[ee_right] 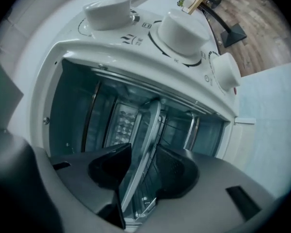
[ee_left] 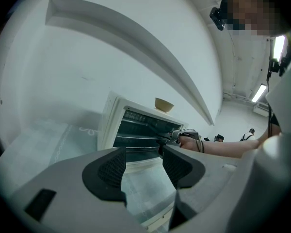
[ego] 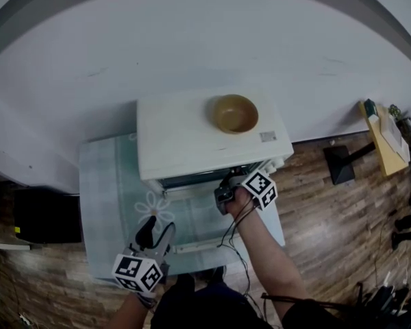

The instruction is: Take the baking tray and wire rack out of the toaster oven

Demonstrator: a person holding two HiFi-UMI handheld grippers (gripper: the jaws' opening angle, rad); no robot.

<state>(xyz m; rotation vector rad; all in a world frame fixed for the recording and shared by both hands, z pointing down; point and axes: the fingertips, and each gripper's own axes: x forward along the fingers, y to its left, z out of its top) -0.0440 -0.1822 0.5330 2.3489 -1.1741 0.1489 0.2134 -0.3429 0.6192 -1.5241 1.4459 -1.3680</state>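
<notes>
As the baking tray (ee_right: 153, 114) needs pulling out, you are holding the right gripper (ee_right: 143, 148) spread astride its rim, unclamped, and the left gripper (ee_left: 144, 152) spread, empty.

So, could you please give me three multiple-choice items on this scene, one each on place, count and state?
1. The bowl sits: A on top of the toaster oven; B inside it; C on the floor.
2. Knobs on the oven's panel: A one; B three; C five.
3. The oven door is: A shut; B open; C removed.
Answers: 1 A, the head view shows it on the white top; 2 B, the right gripper view shows three; 3 B, the door lies folded down.
</notes>
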